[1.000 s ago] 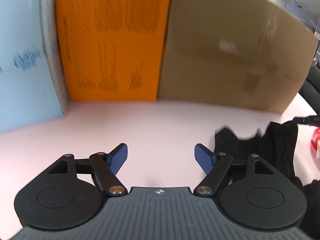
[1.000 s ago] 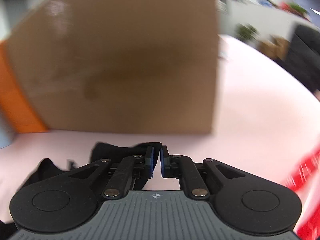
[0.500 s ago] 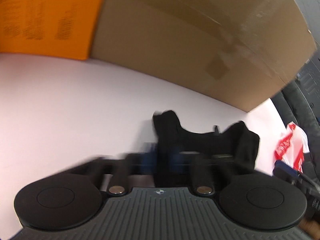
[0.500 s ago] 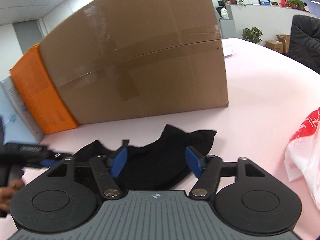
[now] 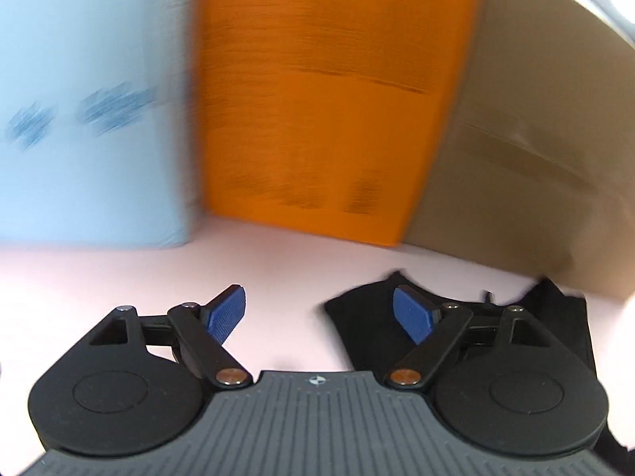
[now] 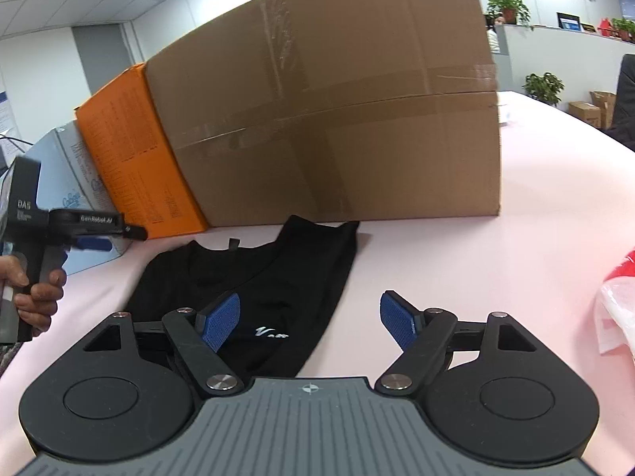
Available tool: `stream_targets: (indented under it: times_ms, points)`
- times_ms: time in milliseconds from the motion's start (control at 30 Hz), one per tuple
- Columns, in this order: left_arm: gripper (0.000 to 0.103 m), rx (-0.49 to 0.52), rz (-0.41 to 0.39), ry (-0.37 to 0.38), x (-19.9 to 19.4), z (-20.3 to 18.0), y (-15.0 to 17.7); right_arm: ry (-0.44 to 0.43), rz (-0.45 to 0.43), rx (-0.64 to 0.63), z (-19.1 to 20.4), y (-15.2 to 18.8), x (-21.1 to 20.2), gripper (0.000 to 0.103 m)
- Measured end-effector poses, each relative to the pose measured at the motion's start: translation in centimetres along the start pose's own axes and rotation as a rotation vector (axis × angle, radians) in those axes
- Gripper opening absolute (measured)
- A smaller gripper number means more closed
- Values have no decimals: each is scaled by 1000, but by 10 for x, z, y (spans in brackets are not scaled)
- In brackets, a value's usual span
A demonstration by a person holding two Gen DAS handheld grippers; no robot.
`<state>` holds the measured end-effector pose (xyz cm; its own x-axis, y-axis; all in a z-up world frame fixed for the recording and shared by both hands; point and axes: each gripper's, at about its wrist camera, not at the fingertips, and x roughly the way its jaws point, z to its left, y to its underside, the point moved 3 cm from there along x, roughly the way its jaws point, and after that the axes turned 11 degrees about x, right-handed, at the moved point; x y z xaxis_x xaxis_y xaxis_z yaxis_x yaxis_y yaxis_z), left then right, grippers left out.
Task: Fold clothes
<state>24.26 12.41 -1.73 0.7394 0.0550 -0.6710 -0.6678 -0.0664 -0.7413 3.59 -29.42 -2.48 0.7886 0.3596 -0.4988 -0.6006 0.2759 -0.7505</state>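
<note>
Left wrist view: left tool point(image 5: 319, 315) spread apart, empty; black garment point(image 5: 365, 317) on pink bench point(image 5: 278, 261), off to its right.

Right wrist view: right tool point(image 6: 309, 319) spread apart, empty; black garment point(image 6: 254, 277) ahead-left, long axis running away toward cardboard box point(image 6: 337, 119). Right tool looks nearer.

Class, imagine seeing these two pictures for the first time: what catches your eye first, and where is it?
The big brown cardboard box fills the back of the table, with an orange box pressed against its left. In front lies a black garment on the pale pink table, and the open right hand-held gripper hovers over the garment's near edge.
</note>
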Motion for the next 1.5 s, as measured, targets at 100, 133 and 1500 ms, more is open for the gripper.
stream_targets:
  times_ms: [100,133,1500]
  points:
    - [81,-126,72,25,-1,28,14,2,20,8,-3,2,6,83]
    - [81,-149,100,35,1,31,21,4,28,13,-3,3,8,83]
    - [81,316,-1,-262,73,-51,-9,94,112,-252,29,-48,185,11]
